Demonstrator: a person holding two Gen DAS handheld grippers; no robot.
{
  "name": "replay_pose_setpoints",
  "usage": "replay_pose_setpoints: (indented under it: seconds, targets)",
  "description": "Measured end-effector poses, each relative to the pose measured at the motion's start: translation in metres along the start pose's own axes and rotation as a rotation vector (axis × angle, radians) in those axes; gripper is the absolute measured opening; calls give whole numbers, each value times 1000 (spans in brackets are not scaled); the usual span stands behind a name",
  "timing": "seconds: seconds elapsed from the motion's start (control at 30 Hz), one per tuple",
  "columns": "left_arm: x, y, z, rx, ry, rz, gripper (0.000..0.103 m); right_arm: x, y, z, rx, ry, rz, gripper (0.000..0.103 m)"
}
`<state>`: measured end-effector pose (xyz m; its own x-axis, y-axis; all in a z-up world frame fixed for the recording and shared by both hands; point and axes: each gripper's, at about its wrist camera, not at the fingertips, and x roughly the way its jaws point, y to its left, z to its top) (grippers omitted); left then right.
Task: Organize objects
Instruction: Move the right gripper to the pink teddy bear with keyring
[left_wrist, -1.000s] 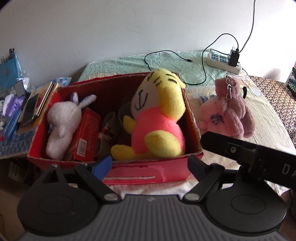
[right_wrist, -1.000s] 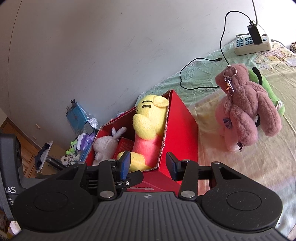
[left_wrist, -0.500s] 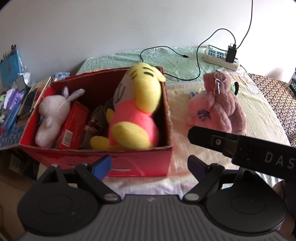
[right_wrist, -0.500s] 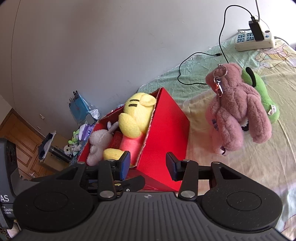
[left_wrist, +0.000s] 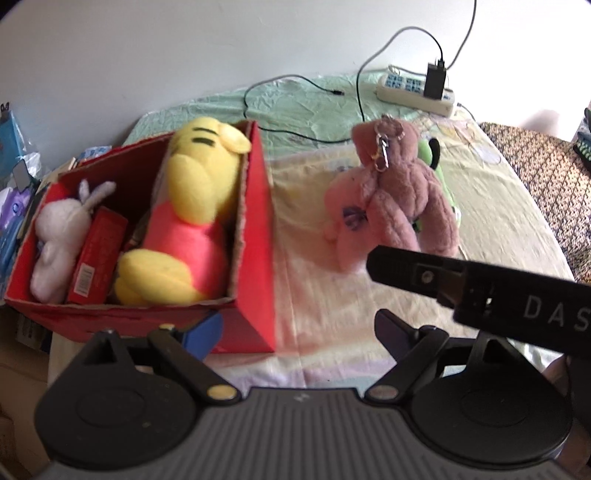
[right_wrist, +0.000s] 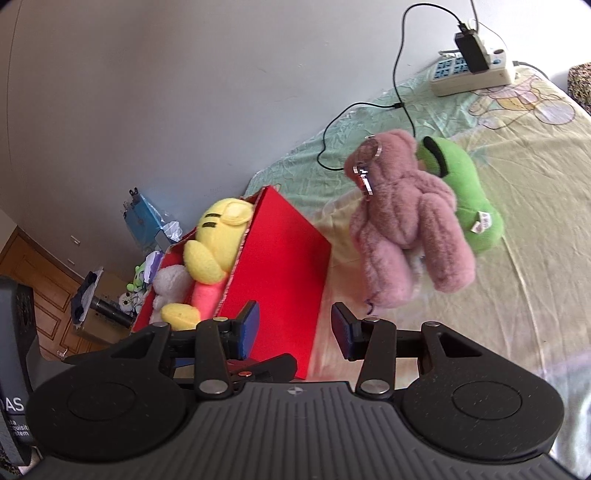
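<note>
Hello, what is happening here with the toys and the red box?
A person holds two grippers over a bed, tidying toys. The red box already contains a yellow plush, a white bunny and a small red carton. A pink bear and a green plush lie outside on the sheet. The left gripper and right gripper are open and empty.

The bed (left_wrist: 480, 192) offers an open strip of sheet between the red box (left_wrist: 255, 258) and the pink plush bear (left_wrist: 399, 206); both grippers face this gap. The box interior is nearly full: the yellow plush (left_wrist: 192, 206), a white rabbit plush (left_wrist: 59, 236) and a small red carton (left_wrist: 98, 254) occupy it. A green plush (right_wrist: 469, 192) lies touching the bear on its far side. Toward the bed's far edge, a power strip (left_wrist: 413, 88) and black cable (left_wrist: 295, 79) cross the sheet.
</note>
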<state>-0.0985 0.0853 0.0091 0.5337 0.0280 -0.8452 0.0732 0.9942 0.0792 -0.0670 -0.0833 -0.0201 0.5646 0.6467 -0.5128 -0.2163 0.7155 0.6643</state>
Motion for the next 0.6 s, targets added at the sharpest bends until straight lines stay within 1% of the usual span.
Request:
replay_pose_setpoints:
  seconds: [0.07, 0.33, 0.6]
  targets:
    - [4, -4, 0, -5, 18, -13, 88, -2, -6, 1, 10, 5, -3, 47]
    - [13, -28, -2, 29, 53, 0, 87, -3, -26, 4, 37, 33, 1, 47]
    - [24, -43, -2, 33, 91, 9, 87, -5, -40, 6, 57, 58, 4, 47]
